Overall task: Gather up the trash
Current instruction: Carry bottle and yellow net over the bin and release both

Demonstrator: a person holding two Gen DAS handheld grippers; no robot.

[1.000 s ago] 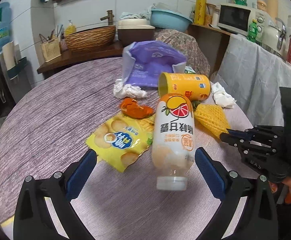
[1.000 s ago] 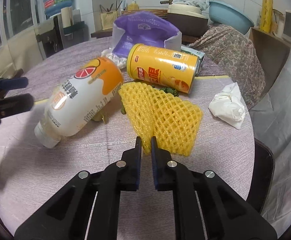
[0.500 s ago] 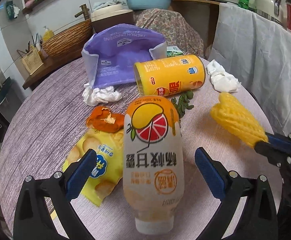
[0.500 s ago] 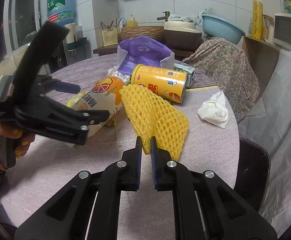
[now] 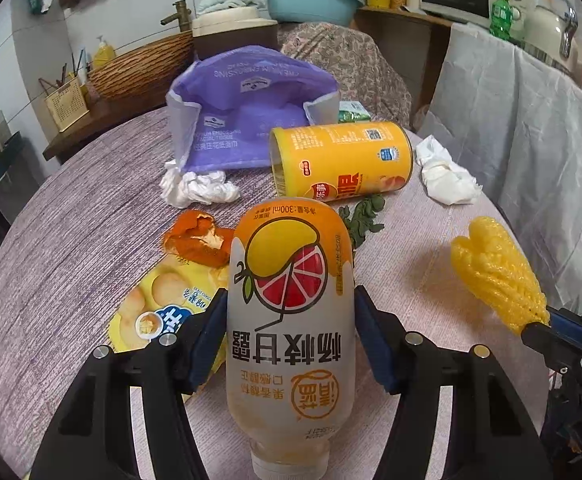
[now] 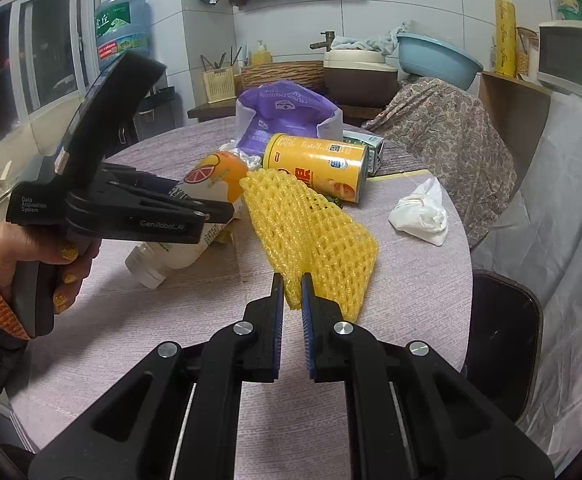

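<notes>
Soft, even indoor light, faint shadows, sharp centres, strong fisheye bending and black corners

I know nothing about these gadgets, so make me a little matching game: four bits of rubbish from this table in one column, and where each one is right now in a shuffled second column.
Things:
1. juice bottle
2. yellow foam net
3. orange peel
4. yellow can

Places:
A. lying on its side in front of the purple tissue pack
B. pinched between the right gripper's fingers
C. between the left gripper's blue fingers, cap toward the camera
D. on the table beside the biscuit wrapper

Pairs: 1-C, 2-B, 3-D, 4-A
</notes>
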